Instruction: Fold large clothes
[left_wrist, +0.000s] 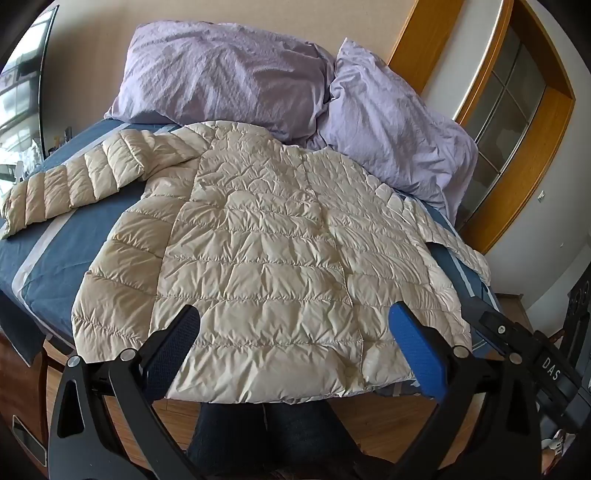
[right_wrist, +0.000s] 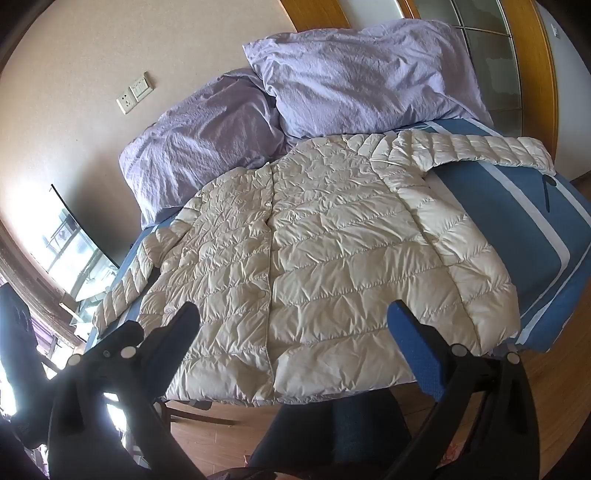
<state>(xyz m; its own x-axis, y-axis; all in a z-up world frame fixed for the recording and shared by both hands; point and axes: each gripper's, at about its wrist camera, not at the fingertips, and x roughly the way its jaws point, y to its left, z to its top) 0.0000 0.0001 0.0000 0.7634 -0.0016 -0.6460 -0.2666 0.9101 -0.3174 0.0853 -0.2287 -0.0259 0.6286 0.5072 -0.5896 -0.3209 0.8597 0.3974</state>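
The cream quilted jacket (left_wrist: 258, 240) is lying spread flat on the bed (left_wrist: 48, 229), hem at the near edge. The left gripper (left_wrist: 295, 354) and right gripper (right_wrist: 295, 350) are being held spread wide above the hem, pinching nothing. Folding is judged not yet begun; a sleeve (left_wrist: 70, 184) is probably to be gripped next.

Each claw is a black forked frame with silver round pivot bolts; the left claw (left_wrist: 293, 343) carries one black textured pad and one blue pad (left_wrist: 421, 354), the right claw (right_wrist: 293, 341) likewise, and white letters "DAS" (left_wrist: 551, 369) mark a black body; the person wears dark trousers (left_wrist: 266, 435)
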